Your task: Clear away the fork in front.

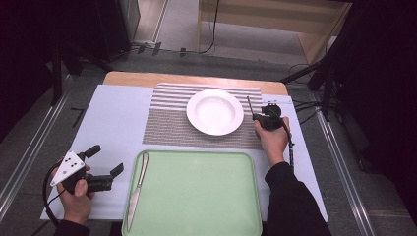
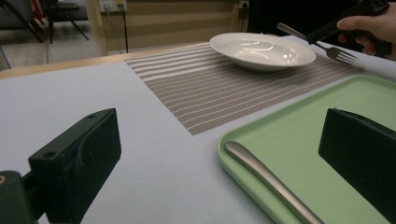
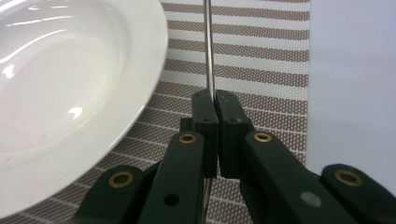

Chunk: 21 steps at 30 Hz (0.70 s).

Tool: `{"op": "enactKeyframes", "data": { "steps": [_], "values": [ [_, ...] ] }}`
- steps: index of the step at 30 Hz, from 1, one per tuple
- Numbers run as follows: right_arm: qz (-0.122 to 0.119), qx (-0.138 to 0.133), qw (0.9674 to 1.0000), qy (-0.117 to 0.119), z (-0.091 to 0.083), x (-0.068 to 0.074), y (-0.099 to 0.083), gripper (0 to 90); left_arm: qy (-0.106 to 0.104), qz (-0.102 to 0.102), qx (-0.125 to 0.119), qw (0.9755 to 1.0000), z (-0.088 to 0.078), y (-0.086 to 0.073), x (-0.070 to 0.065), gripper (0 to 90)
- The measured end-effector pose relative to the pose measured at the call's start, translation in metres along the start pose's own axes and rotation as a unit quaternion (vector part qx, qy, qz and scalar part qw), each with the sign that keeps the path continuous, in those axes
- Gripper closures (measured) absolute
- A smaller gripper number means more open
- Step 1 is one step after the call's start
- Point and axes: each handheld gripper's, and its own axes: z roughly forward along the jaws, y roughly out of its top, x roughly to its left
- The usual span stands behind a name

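Right now I see the right hand-held gripper [image 1: 257, 115] pinching a fork [image 2: 322, 43] by its handle, held just right of the white plate [image 1: 215, 111], over the striped mat [image 1: 172, 123]. Left hand-held gripper [image 1: 105, 158] is spread, nothing in it, well left of the plate.

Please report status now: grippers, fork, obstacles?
Right gripper shut on fork, beside plate. Left gripper open, idle near tray. Nothing blocking.

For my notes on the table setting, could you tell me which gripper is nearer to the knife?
Left. The left gripper hovers open just left of the knife on the tray; the right gripper, holding the fork, is beside the plate.
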Motion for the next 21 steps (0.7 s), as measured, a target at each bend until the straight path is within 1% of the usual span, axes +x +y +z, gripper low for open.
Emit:
{"op": "enactKeyframes", "data": {
  "steps": [1,2,6,7,8,10,12,16,18,20,21],
  "values": [
    [-0.002,-0.002,1.0000,-0.001,-0.002,0.002,-0.001,86.2,0.000,0.000,-0.002,1.0000,0.000,0.001,-0.001,0.0],
    [-0.009,-0.005,0.9999,0.001,-0.004,0.003,-0.003,86.2,0.004,0.004,-0.001,1.0000,0.000,0.002,-0.002,0.0],
    [-0.009,-0.019,0.9997,0.010,-0.012,0.006,-0.008,86.2,0.001,0.001,-0.005,1.0000,0.002,0.006,-0.004,0.0],
    [-0.011,-0.023,0.9996,0.012,-0.014,0.007,-0.009,86.2,0.001,0.002,-0.002,1.0000,0.003,0.007,-0.005,0.0],
    [-0.010,-0.026,0.9995,0.013,-0.016,0.008,-0.011,86.2,-0.001,0.006,0.004,1.0000,0.005,0.008,-0.006,0.0],
    [-0.013,-0.032,0.9992,0.020,-0.020,0.009,-0.013,86.2,-0.003,0.009,0.004,0.9999,0.007,0.010,-0.010,0.0],
    [-0.010,-0.039,0.9989,0.026,-0.024,0.011,-0.016,86.2,-0.006,0.017,0.006,0.9998,0.008,0.013,-0.014,0.8],
    [-0.015,-0.055,0.9974,0.044,-0.032,0.014,-0.024,86.2,-0.010,0.022,0.001,0.9997,0.010,0.019,-0.020,0.8],
    [-0.019,-0.060,0.9969,0.048,-0.035,0.016,-0.029,86.2,-0.010,0.022,0.006,0.9997,0.012,0.021,-0.023,0.7],
    [-0.026,-0.064,0.9963,0.051,-0.039,0.018,-0.034,86.2,-0.015,0.031,0.009,0.9994,0.016,0.024,-0.026,0.5],
    [-0.028,-0.068,0.9958,0.055,-0.041,0.018,-0.036,86.2,-0.019,0.035,0.016,0.9991,0.018,0.025,-0.028,0.2]
  ]
}}
